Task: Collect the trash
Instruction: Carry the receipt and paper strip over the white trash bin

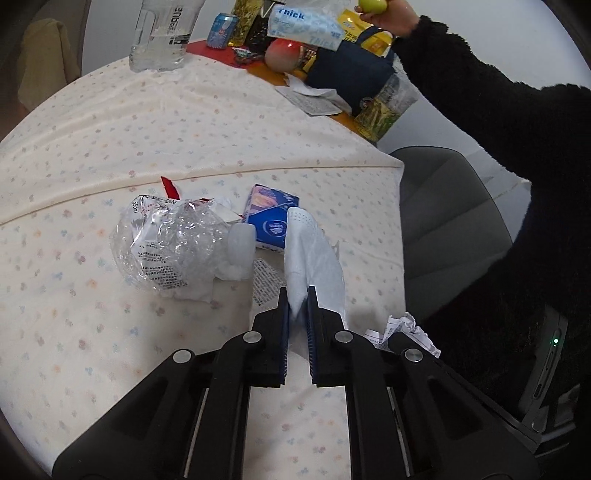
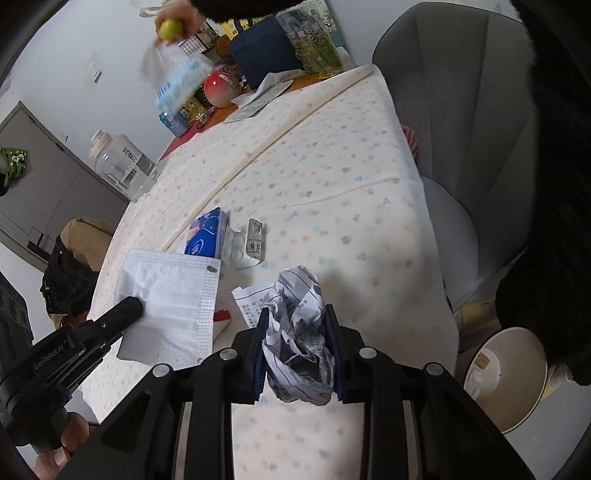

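tissue pack (image 1: 304, 27): "Thick" | left tool (image 2: 127, 308): "GenRobot.AI"

White face mask (image 2: 168, 295) and crumpled printed paper (image 2: 299, 332), both pinched above the tablecloth (image 2: 332, 184)

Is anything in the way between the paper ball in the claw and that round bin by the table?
Nothing visible. The right claw grips the paper ball at the table's edge; the open bin sits just beyond.

Mask (image 2: 166, 306) lies left of crumpled paper (image 2: 299, 332).
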A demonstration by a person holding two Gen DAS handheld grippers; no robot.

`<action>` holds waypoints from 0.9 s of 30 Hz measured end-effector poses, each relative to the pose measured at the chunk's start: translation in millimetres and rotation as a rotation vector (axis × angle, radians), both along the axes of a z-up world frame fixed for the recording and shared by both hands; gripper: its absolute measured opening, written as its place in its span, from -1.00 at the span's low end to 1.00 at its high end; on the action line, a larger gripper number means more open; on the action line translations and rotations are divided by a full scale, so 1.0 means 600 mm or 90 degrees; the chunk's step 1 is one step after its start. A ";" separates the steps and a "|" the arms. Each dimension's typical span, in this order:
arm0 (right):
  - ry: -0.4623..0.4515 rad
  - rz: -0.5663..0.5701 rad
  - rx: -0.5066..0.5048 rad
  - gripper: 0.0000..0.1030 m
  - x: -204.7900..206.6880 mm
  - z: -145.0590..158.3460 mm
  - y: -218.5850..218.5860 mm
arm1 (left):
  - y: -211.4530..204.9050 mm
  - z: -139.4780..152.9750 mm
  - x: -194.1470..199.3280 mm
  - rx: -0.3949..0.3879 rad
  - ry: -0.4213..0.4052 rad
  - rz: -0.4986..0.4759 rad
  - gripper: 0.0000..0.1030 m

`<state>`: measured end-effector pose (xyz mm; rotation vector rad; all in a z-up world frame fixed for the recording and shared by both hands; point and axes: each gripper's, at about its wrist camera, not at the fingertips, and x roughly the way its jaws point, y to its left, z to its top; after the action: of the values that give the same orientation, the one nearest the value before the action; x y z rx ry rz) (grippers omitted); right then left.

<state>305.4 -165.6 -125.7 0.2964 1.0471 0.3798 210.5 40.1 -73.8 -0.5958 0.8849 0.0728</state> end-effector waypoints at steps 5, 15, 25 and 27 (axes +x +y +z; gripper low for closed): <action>-0.005 0.011 0.005 -0.46 -0.023 0.024 -0.015 | -0.026 0.025 -0.012 0.022 -0.013 -0.015 -0.82; 0.003 0.002 0.020 -0.46 -0.054 0.024 -0.074 | -0.089 0.031 -0.009 0.034 -0.002 -0.071 -0.82; 0.013 -0.066 0.004 -0.46 -0.106 -0.022 -0.183 | -0.215 -0.008 0.007 0.044 0.036 -0.170 -0.82; 0.017 -0.095 -0.005 -0.46 -0.119 -0.035 -0.213 | -0.241 -0.016 0.010 0.046 0.043 -0.191 -0.82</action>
<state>233.9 -293.4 -147.0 0.3705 1.0463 0.2382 216.7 -104.4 -83.2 -0.3895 1.0242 -0.1465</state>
